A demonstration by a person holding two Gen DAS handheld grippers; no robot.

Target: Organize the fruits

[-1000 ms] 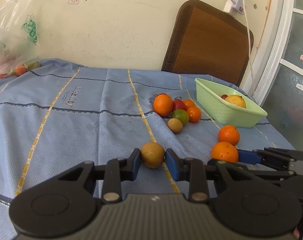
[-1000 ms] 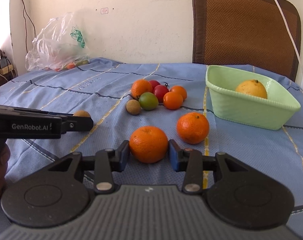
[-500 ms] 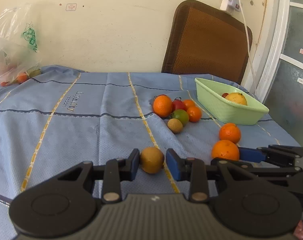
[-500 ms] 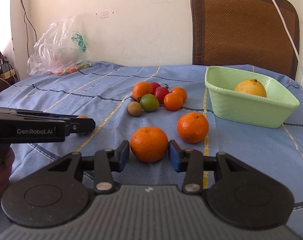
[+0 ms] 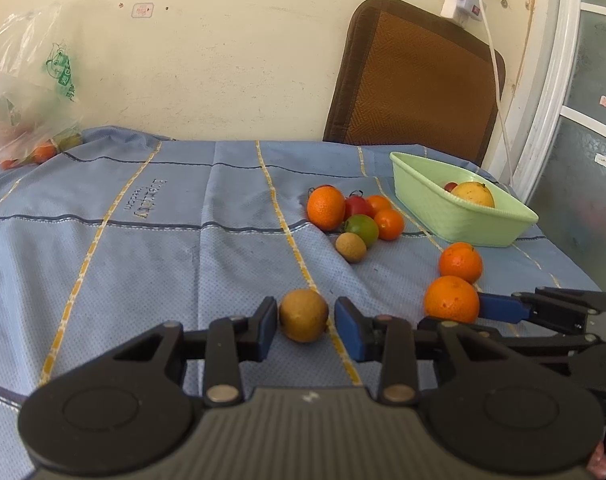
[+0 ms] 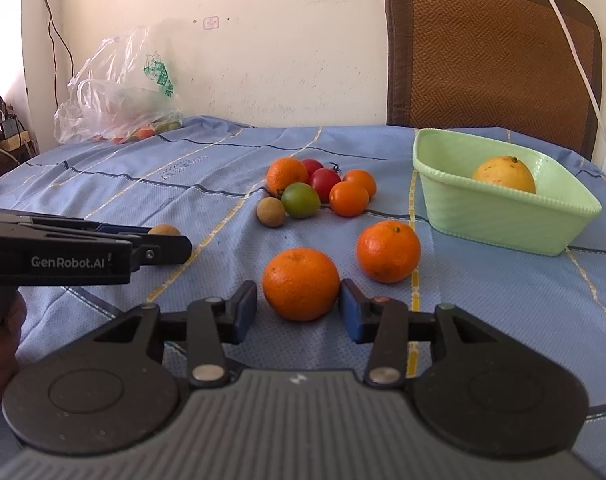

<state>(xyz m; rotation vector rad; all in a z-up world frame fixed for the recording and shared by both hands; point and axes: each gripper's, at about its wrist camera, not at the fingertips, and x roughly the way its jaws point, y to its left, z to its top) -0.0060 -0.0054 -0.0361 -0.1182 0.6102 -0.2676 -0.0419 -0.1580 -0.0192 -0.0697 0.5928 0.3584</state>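
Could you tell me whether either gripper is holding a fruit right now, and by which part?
Nothing is held. The brown fruit and orange rest on the cloth between opening jaws.

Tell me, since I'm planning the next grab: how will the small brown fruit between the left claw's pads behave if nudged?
The small brown fruit looks round, so it would probably roll on the blue cloth. The left claw is opening, with gaps beside the fruit, so nothing steadies it. Its skin looks matte, likely giving the pads fair grip; being small, it's probably light.
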